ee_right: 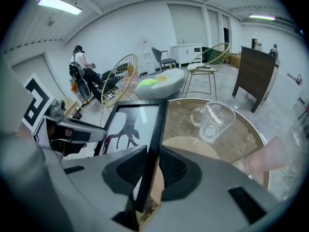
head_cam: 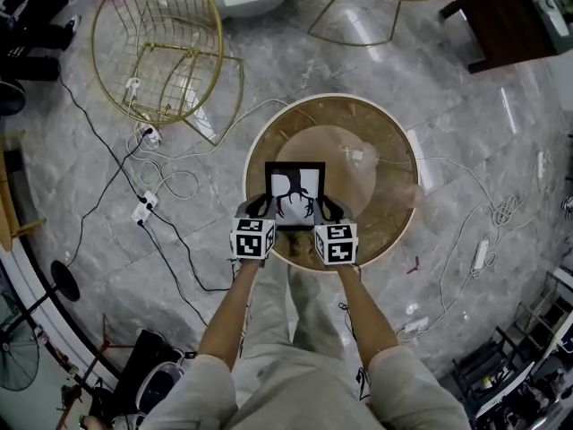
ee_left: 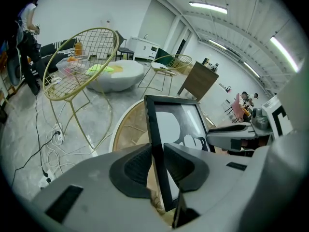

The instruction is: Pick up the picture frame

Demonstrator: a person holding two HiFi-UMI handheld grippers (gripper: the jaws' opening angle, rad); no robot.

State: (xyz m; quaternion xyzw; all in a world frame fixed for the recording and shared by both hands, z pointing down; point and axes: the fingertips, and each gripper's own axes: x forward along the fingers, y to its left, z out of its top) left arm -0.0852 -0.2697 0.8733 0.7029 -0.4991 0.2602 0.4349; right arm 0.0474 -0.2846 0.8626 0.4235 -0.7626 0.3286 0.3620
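Observation:
A black picture frame (head_cam: 295, 193) with a dark antler print is held over the round glass table (head_cam: 394, 133). My left gripper (head_cam: 260, 207) is shut on the frame's left edge (ee_left: 155, 149), and my right gripper (head_cam: 328, 209) is shut on its right edge (ee_right: 154, 144). Both sets of dark pads press the thin black border from either side. In the left gripper view the frame (ee_left: 174, 124) stands nearly upright, with the right gripper (ee_left: 236, 134) beyond it. In the right gripper view the print (ee_right: 128, 129) faces left and the left gripper (ee_right: 72, 129) shows behind.
A clear glass mug (ee_right: 212, 120) lies on the table to the right of the frame, faint in the head view as mug (head_cam: 358, 155). A gold wire chair (head_cam: 161, 47) stands at the far left. White cables and power strips (head_cam: 148, 204) trail on the marble floor. A dark cabinet (head_cam: 510, 16) is at the top right.

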